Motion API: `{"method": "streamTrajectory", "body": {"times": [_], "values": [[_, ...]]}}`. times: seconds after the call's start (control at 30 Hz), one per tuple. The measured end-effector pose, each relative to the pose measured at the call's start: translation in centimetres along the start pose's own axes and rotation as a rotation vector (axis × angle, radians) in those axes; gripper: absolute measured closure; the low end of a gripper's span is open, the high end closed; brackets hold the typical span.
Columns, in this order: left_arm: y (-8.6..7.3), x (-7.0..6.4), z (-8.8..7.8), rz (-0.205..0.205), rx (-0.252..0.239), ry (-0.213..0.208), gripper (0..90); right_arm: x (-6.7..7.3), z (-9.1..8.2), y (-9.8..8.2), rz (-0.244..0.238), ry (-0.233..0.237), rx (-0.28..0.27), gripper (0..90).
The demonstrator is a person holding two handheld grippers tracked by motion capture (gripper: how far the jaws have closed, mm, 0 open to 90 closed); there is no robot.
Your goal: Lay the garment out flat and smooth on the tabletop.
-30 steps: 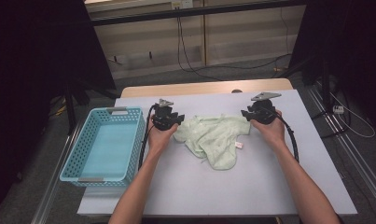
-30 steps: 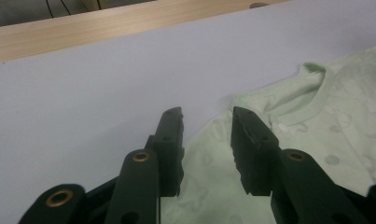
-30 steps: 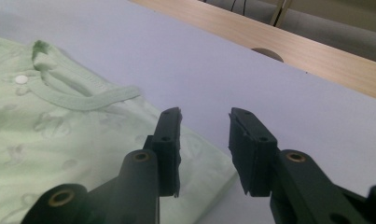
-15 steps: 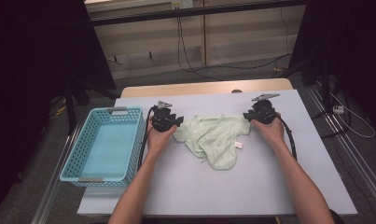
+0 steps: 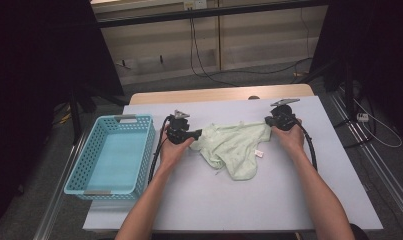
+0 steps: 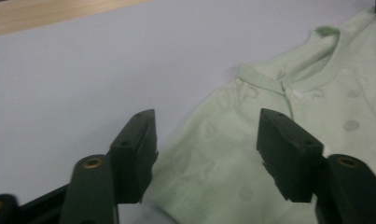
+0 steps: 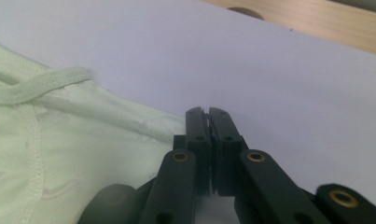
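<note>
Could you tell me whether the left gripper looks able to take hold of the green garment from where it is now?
Probably yes: the left gripper has just been opening, and the green garment lies between its jaws, unblocked.

Left gripper (image 6: 202,154): jaws have just been opening, now spread wide over the left edge of the pale green garment (image 5: 232,146), pads off the cloth. Right gripper (image 7: 207,116): jaws have just been closing, now pressed together at the garment's right corner. Garment pulled flatter, stretched wider between the two grippers.
</note>
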State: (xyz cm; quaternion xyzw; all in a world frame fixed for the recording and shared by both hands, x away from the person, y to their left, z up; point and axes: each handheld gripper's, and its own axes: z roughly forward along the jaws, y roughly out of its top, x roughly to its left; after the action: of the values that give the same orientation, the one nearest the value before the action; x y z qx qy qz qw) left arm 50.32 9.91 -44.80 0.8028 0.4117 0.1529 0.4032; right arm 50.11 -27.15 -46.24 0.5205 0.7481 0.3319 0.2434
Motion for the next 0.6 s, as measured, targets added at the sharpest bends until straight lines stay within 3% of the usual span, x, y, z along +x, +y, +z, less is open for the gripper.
{"method": "streamTrajectory", "body": {"times": [0.1,0.23,0.33,0.6], "values": [[0.2,0.0,-0.4,0.001,-0.001,-0.009,28.7,-0.2,-0.1,0.3,-0.001,-0.006,-0.01,84.2],[0.2,-0.3,-1.2,-0.007,-0.019,-0.026,21.5,0.0,-0.9,0.3,0.017,0.025,-0.039,68.2],[0.1,-0.6,-1.8,0.034,-0.007,-0.035,20.7,0.6,-1.9,0.2,0.018,0.071,-0.077,57.2],[-0.2,-2.3,-3.2,0.118,-0.046,-0.057,17.7,2.3,-4.3,0.3,0.003,0.141,-0.135,32.5]]}}
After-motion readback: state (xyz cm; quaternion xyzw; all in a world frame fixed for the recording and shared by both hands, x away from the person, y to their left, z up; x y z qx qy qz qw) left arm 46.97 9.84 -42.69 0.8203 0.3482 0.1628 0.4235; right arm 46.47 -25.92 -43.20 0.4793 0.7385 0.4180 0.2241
